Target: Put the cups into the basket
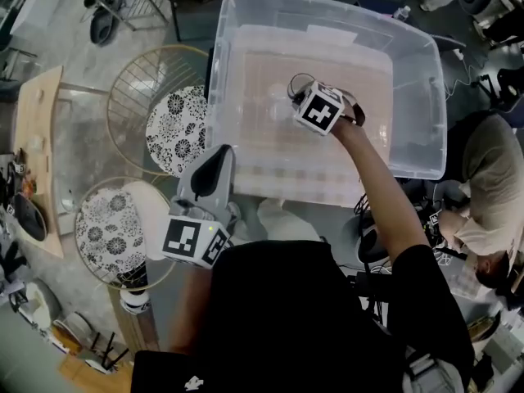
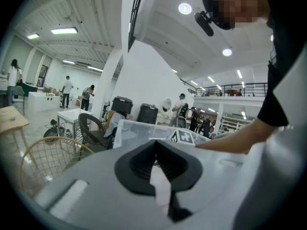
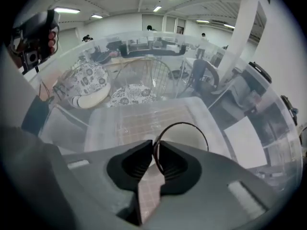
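Observation:
A big clear plastic bin (image 1: 426,80) stands in front of me. My right gripper (image 1: 296,97) reaches down inside it, its marker cube uppermost. In the right gripper view its jaws (image 3: 156,145) are shut on the dark rim of a clear cup (image 3: 187,140), which hangs low over the bin's floor (image 3: 144,116). In the head view the cup (image 1: 282,95) shows only faintly beside the gripper. My left gripper (image 1: 217,158) hovers outside the bin's near left corner, shut with nothing between its jaws (image 2: 154,143). It looks over the bin's rim (image 2: 139,128).
Two round wire-frame stools with floral cushions (image 1: 176,117) (image 1: 110,232) stand left of the bin. A wooden table (image 1: 37,137) lies further left. Another person (image 1: 483,187) sits at the right among cables and gear.

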The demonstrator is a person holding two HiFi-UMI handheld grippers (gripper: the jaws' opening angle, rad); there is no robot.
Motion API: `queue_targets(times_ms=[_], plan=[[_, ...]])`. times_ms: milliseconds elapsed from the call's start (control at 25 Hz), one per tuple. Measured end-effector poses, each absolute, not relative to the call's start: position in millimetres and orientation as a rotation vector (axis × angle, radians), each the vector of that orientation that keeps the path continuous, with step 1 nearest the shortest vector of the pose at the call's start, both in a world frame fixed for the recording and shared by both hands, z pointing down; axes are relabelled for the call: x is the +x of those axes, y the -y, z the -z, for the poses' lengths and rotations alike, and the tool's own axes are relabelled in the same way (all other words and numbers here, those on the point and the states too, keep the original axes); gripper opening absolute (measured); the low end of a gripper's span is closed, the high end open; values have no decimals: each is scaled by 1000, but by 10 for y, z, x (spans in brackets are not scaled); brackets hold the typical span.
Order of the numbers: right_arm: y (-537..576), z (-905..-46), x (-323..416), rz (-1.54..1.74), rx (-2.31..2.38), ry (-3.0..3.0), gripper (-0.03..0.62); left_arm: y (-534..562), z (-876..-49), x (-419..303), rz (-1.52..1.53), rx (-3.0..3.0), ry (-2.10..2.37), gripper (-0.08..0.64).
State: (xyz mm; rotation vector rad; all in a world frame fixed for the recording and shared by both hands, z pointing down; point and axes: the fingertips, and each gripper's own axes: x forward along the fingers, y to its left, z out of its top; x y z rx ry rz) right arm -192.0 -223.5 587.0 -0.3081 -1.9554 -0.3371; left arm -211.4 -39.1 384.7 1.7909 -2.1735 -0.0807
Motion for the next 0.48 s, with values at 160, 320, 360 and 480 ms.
queue_targets(times_ms=[160, 320, 360, 480], plan=[[2180, -6099, -1926, 353, -371, 1899, 47, 352, -3858, -2125, 69, 1763, 2191, 8], [2186, -6332, -1916, 358, -383, 1855, 46, 305, -3864, -2155, 64, 1739, 2209, 8], [2184, -6400, -1896, 360, -390, 1840, 46, 289, -3870, -2153, 62, 1732, 2213, 8], [2208, -6592, -1809, 363, -391, 1800, 46, 252, -3892, -2136, 56, 1717, 2220, 8]])
